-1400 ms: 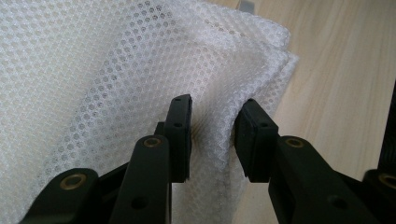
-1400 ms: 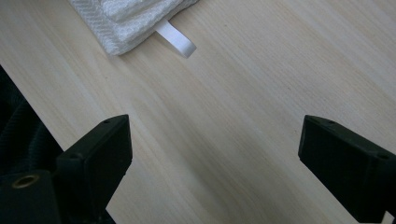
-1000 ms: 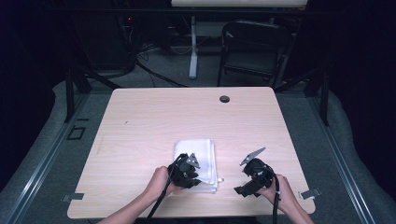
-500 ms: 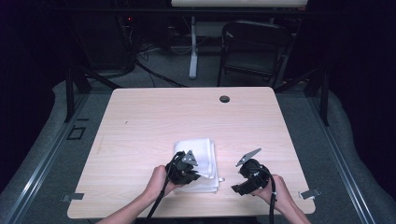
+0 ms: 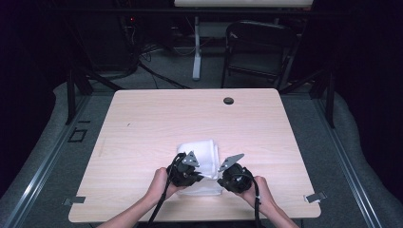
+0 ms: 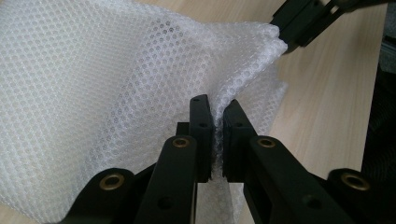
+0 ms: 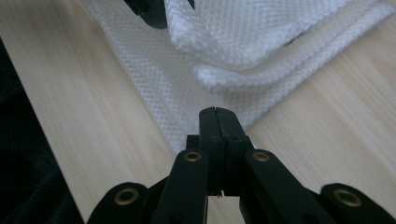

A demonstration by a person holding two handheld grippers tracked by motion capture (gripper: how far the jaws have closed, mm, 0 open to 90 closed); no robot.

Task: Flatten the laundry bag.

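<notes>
Nearby, only bare table [image 5: 142,123] (grommet [image 5: 228,100] beyond) surrounds the cloth [image 5: 204,151].

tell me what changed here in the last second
The right gripper slid left to the cloth's near edge; its jaws have just been closing and now meet, and whether they pinch the cloth edge is unclear. The left gripper stayed clamped on a cloth fold. The cloth stayed on the table.
</notes>
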